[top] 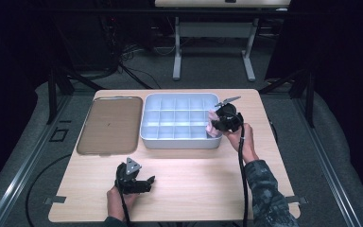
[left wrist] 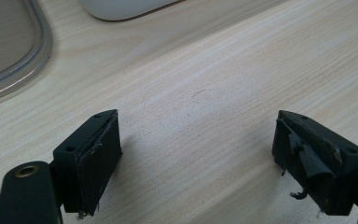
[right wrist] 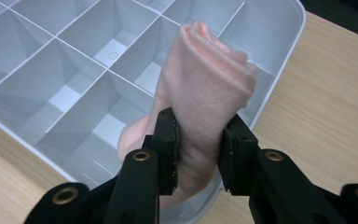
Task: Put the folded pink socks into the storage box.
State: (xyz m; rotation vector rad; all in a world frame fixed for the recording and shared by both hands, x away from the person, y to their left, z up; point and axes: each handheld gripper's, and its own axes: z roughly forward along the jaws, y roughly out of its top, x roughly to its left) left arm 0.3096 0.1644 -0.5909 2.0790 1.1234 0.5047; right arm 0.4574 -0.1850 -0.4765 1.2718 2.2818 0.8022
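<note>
We've got the right tool (right wrist: 198, 154) clamped on a rolled pink cloth (right wrist: 207, 88), held over the right edge of the white divider tray (top: 179, 142), above its right-hand compartments. The cloth's lower end is hidden behind the pads, so we can't tell if it touches the tray bottom. Our left tool (top: 139, 182) sits w/ its jaws wide apart, nothing btwn them, low over bare table (left wrist: 205, 79). The brown flat tray (top: 111, 124) lies left of the white one; its edge is cut off in the left gripper view.
</note>
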